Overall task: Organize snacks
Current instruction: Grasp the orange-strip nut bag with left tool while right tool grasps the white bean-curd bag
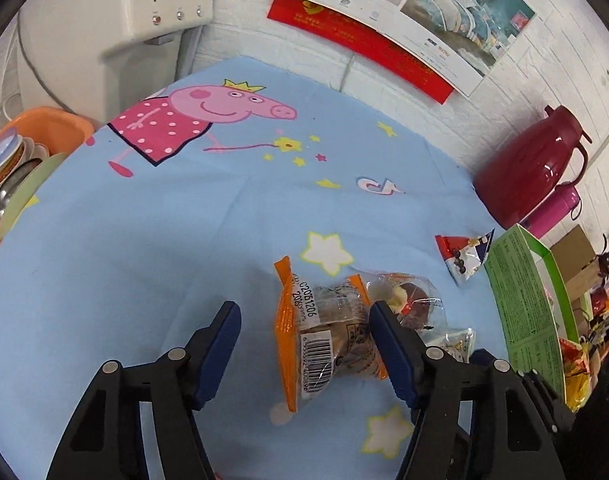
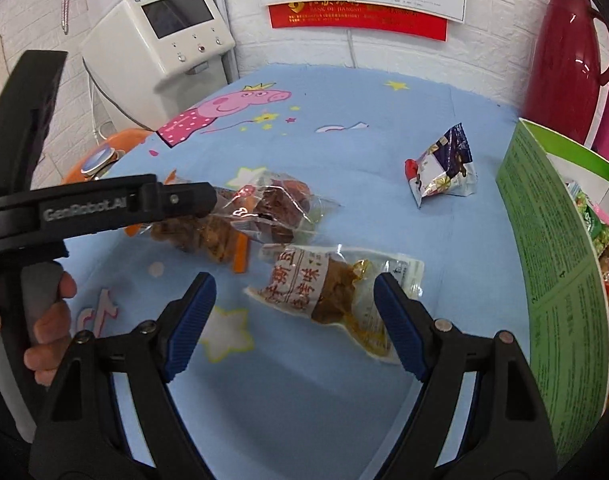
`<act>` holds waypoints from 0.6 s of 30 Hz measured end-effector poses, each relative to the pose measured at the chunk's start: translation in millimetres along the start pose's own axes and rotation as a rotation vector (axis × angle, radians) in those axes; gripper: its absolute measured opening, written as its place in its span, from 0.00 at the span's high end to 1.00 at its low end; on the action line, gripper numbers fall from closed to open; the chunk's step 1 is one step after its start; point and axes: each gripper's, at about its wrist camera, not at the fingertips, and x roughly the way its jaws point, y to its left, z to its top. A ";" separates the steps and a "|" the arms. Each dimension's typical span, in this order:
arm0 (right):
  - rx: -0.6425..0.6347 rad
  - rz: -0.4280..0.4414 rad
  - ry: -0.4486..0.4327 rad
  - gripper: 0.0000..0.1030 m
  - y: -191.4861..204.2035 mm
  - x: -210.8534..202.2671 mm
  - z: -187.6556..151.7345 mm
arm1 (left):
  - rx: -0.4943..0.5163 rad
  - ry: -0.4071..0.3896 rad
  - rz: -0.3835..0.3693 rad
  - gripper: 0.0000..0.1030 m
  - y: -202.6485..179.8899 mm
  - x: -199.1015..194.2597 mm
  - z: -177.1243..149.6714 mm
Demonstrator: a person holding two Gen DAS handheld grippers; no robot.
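We see our left gripper [image 1: 304,344] wide open, low over the blue cloth [image 1: 144,240]. The orange pack [image 1: 304,344] lies between its fingers, near the right one, and nothing is gripped. A clear pack [image 1: 408,296] with brown pieces lies just beside it, overlapping a little.

Our right gripper [image 2: 294,324] is also wide open and holds nothing. The tofu pack [image 2: 328,292] lies on the cloth between its fingers. Farther away lies a foil pack [image 2: 440,172], alone. At the right stands the green box [image 2: 552,264], with some snacks already inside.
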 end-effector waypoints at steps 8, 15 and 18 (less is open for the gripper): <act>-0.007 -0.028 0.007 0.44 2.0 3.3 1.1 | 0.021 0.029 -0.067 0.51 -5.2 4.1 -2.0; -0.019 -0.005 0.003 0.53 4.8 -7.2 -8.6 | -0.003 0.053 -0.086 0.55 -3.9 1.7 -3.4; -0.007 0.017 -0.038 0.56 4.3 -24.2 -17.6 | -0.019 0.017 -0.101 0.55 -4.2 -13.6 0.3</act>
